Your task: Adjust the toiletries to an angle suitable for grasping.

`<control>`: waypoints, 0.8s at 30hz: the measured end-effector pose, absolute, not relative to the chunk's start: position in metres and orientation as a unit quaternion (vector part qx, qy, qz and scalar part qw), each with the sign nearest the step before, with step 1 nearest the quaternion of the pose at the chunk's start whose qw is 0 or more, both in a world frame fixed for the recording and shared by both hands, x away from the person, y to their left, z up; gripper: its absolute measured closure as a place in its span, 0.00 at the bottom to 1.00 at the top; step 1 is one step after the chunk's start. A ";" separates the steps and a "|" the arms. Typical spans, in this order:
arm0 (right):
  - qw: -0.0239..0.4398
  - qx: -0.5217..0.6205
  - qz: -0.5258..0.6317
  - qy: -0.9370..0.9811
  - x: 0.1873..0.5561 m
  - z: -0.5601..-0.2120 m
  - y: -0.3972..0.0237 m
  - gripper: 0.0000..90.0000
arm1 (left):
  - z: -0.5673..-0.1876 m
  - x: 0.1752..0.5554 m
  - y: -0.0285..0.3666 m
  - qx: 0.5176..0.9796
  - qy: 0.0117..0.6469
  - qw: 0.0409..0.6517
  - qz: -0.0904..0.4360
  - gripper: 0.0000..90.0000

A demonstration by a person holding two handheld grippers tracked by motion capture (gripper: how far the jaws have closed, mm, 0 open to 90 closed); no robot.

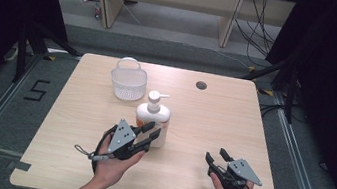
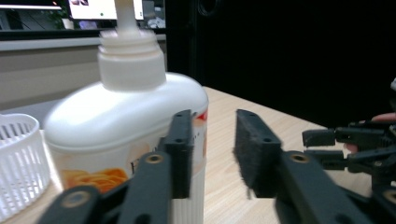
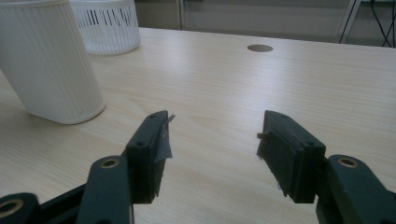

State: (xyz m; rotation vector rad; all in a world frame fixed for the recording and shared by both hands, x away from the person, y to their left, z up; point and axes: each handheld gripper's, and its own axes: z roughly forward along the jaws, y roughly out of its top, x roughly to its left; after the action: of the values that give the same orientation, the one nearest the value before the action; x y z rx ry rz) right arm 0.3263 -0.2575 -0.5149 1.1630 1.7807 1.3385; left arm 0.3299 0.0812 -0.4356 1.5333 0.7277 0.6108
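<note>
Two claws sit parted over the tabletop (image 1: 202, 125), neither one gripping anything.

Left claw (image 1: 150, 131) has its jaws apart, just beside the white pump bottle (image 1: 152, 120); in the left gripper view the bottle (image 2: 116, 121) stands upright past the left jaw, outside the gap. Beyond the bottle from this claw sits a white mesh basket (image 1: 129, 82). Right claw (image 1: 216, 157) is open too, bare tabletop between its jaws, well apart from the bottle.
</note>
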 end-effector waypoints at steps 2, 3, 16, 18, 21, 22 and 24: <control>0.304 0.449 0.504 0.672 0.325 -0.515 -0.259 0.45 | -0.431 0.327 0.084 0.661 0.326 0.620 0.269 0.59; 0.301 0.449 0.505 0.673 0.325 -0.515 -0.259 0.44 | -0.428 0.325 0.086 0.656 0.333 0.621 0.271 0.55; 0.296 0.456 0.501 0.673 0.324 -0.514 -0.260 0.37 | -0.416 0.324 0.086 0.642 0.338 0.617 0.305 0.37; 0.306 0.449 0.500 0.675 0.325 -0.514 -0.262 0.37 | -0.415 0.326 0.085 0.643 0.339 0.614 0.305 0.37; 0.311 0.447 0.509 0.667 0.325 -0.515 -0.261 0.36 | -0.414 0.327 0.086 0.645 0.343 0.610 0.308 0.36; 0.311 0.447 0.509 0.667 0.325 -0.515 -0.261 0.36 | -0.414 0.327 0.086 0.645 0.344 0.609 0.308 0.36; 0.308 0.449 0.497 0.676 0.324 -0.514 -0.261 0.36 | -0.413 0.328 0.086 0.643 0.349 0.608 0.308 0.35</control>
State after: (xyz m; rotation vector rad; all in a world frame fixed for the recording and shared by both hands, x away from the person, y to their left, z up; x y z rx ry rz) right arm 0.3242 -0.2613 -0.5139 1.1868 1.7878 1.3140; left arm 0.3278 0.0857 -0.4130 1.4863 0.8061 0.7109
